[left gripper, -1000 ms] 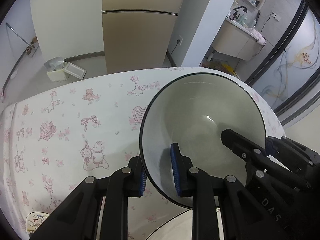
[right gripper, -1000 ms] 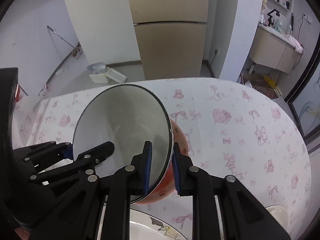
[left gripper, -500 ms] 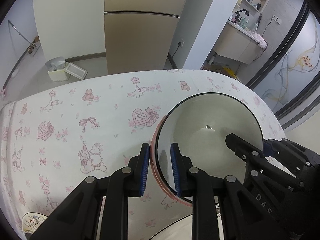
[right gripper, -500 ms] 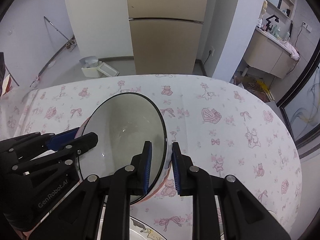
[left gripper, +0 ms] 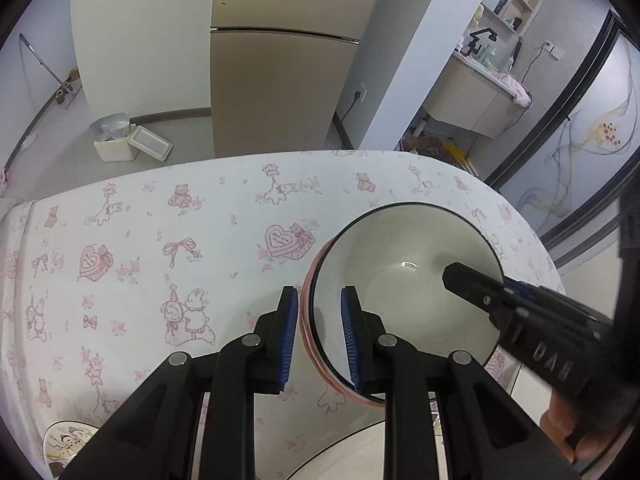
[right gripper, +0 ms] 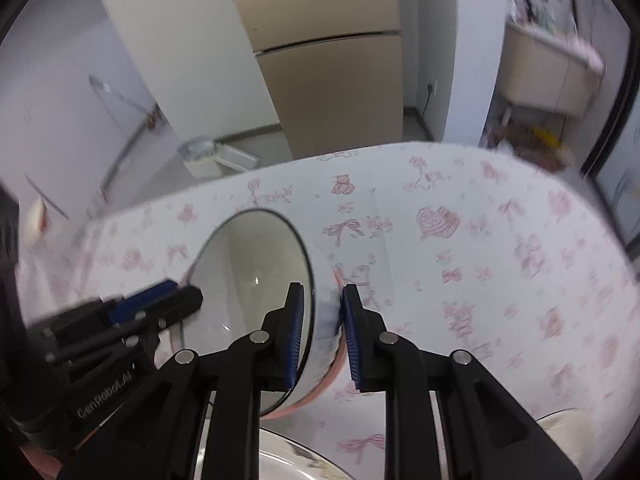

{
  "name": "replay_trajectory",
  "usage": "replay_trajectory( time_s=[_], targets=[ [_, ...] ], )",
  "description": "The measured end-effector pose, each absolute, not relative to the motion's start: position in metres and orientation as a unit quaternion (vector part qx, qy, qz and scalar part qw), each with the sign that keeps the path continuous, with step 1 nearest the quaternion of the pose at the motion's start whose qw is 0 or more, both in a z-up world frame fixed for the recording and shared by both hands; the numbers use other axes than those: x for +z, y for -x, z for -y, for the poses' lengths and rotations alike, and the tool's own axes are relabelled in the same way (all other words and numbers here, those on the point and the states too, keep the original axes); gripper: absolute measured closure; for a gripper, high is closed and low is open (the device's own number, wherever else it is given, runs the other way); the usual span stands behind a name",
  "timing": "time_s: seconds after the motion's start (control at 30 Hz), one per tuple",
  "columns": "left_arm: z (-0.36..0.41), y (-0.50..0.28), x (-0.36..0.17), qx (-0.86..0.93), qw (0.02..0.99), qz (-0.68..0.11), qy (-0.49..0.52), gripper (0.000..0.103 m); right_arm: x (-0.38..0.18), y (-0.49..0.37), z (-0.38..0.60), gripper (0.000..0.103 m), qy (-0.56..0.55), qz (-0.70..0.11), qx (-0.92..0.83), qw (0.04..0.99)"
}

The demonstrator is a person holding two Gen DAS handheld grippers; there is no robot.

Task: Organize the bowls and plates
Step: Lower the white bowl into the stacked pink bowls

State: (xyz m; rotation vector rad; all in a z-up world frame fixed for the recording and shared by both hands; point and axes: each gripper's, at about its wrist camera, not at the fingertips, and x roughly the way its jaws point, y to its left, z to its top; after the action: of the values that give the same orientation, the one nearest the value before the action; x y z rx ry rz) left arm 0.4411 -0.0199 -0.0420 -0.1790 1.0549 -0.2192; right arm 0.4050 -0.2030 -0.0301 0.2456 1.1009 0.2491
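Observation:
A bowl [left gripper: 400, 280] with a grey-green inside and a thin black rim sits low over the patterned tablecloth [left gripper: 160, 240]. Pink edges show just outside its rim on the near left side; I cannot tell whether they are its own wall or a second bowl under it. My left gripper [left gripper: 320, 340] is shut on the bowl's near left rim, one blue pad inside and one outside. My right gripper [right gripper: 322, 336] is shut on the opposite wall of the bowl [right gripper: 248, 272], which looks white above pink there. Each gripper shows in the other's view: right gripper [left gripper: 484, 280], left gripper [right gripper: 176, 292].
A large white plate [left gripper: 360, 452] lies at the near edge, under the grippers, also seen as the plate [right gripper: 296, 456]. A small cartoon plate [left gripper: 68, 440] sits at the near left, and a pale dish [right gripper: 568, 428] at the near right. Cabinets stand beyond the table.
The bowl has come down from a raised, tilted pose near the cameras to a lower, flatter one over the cloth. The right view has swung and rolled, and is blurred now.

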Motion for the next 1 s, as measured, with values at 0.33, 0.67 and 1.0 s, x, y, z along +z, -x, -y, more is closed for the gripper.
replay_trajectory(
  time_s=[0.33,0.67,1.0],
  targets=[
    [0.01,-0.442,-0.039,-0.101,0.852,-0.504,0.097,0.08,-0.044,-0.413,0.231,0.083,-0.235,-0.527,0.166,0.799],
    [0.006,-0.44,-0.034,-0.093,0.858,-0.497,0.093,0.08,-0.026,-0.406,0.208,0.081,-0.122,-0.515,0.135,0.838],
    [0.011,-0.437,-0.028,-0.092,0.861,-0.495,0.079,0.08,-0.008,-0.396,0.203,0.097,-0.069,-0.497,0.119,0.857]
  ],
)
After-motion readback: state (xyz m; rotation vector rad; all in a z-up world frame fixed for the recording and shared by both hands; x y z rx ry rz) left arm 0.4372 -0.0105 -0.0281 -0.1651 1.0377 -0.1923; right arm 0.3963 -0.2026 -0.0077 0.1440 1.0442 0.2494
